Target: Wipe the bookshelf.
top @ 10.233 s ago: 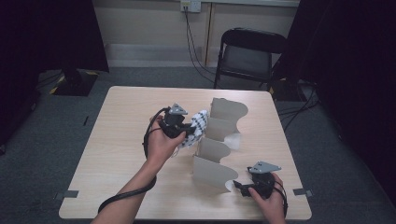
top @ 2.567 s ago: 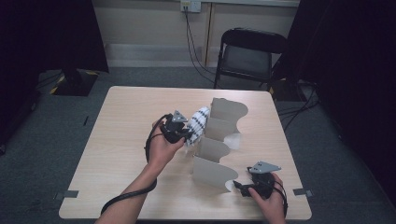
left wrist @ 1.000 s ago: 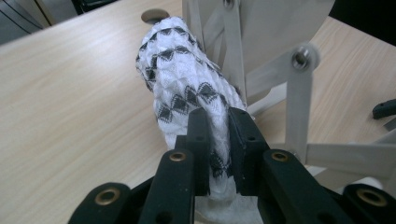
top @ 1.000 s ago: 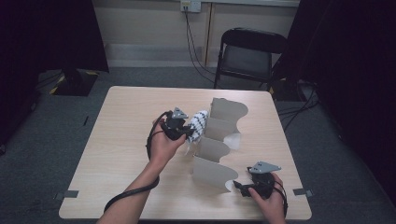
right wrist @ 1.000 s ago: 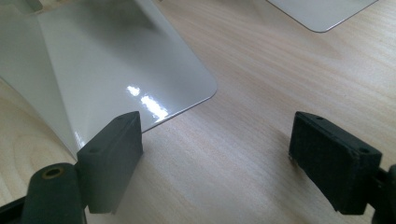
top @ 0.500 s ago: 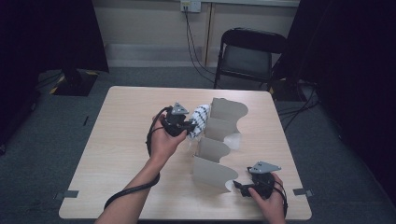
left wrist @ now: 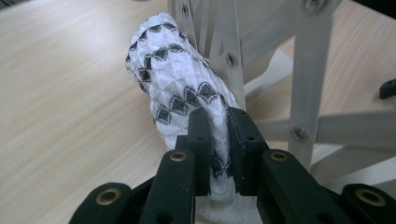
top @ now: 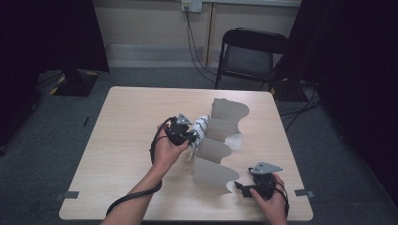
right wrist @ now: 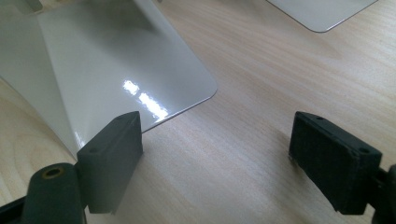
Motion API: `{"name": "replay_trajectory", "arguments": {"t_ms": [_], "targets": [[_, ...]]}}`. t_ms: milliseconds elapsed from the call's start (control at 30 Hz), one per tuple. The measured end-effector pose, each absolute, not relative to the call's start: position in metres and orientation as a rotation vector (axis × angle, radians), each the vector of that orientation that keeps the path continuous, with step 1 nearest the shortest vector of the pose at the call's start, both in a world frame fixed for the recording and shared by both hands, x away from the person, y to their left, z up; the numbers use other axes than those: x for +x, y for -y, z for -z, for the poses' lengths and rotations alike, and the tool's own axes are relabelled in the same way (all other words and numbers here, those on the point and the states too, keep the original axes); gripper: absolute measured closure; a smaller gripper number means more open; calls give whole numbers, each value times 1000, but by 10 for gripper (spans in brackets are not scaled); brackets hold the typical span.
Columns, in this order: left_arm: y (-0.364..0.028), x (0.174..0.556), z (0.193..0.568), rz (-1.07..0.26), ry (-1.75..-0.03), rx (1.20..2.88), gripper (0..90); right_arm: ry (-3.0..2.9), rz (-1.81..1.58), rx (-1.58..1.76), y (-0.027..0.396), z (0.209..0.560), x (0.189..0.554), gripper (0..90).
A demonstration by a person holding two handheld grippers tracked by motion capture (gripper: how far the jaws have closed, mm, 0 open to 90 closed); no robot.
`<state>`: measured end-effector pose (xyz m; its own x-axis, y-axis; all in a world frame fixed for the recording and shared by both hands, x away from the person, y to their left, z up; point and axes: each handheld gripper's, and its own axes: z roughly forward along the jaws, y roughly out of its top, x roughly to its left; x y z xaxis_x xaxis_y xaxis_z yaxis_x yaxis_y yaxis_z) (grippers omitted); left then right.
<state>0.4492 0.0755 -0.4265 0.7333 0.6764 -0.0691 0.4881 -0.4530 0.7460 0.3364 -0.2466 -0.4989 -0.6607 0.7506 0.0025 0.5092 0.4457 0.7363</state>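
Note:
A rolled white cloth with black diamond marks (top: 199, 129) (left wrist: 180, 93) is pinched in my left gripper (top: 193, 136) (left wrist: 218, 140), which is shut on it. The roll rests low against the left side of a wavy metal rack (top: 220, 140) standing on the wooden table (top: 122, 122). The rack's riveted slats (left wrist: 308, 65) rise just behind the cloth. My right gripper (top: 238, 186) (right wrist: 215, 154) rests on the table at the near right, open, with nothing between its jaws. The rack's glossy white foot plate (right wrist: 126, 70) lies just ahead of its left jaw.
A black folding chair (top: 251, 51) stands beyond the table's far edge. A cable (top: 131, 201) trails from my left gripper over the near edge. Bare wood spreads left of the rack. A second white plate corner (right wrist: 322, 11) lies farther off in the right gripper view.
My left gripper has sunk toward the table with the cloth still in it. The right gripper has not moved.

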Motion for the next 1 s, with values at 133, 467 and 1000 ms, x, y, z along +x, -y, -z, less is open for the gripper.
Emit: {"name": "replay_trajectory", "arguments": {"t_ms": [133,467,1000], "targets": [[-76,447,444,-281,-890,2165,803,-2377,-1046,1076,247,499,336,164],[-78,445,470,-260,-939,2227,786,-2377,-1046,1077,247,499,336,164],[-95,452,466,-370,-1041,2160,520,-2377,-1046,1076,247,499,336,164]]}}
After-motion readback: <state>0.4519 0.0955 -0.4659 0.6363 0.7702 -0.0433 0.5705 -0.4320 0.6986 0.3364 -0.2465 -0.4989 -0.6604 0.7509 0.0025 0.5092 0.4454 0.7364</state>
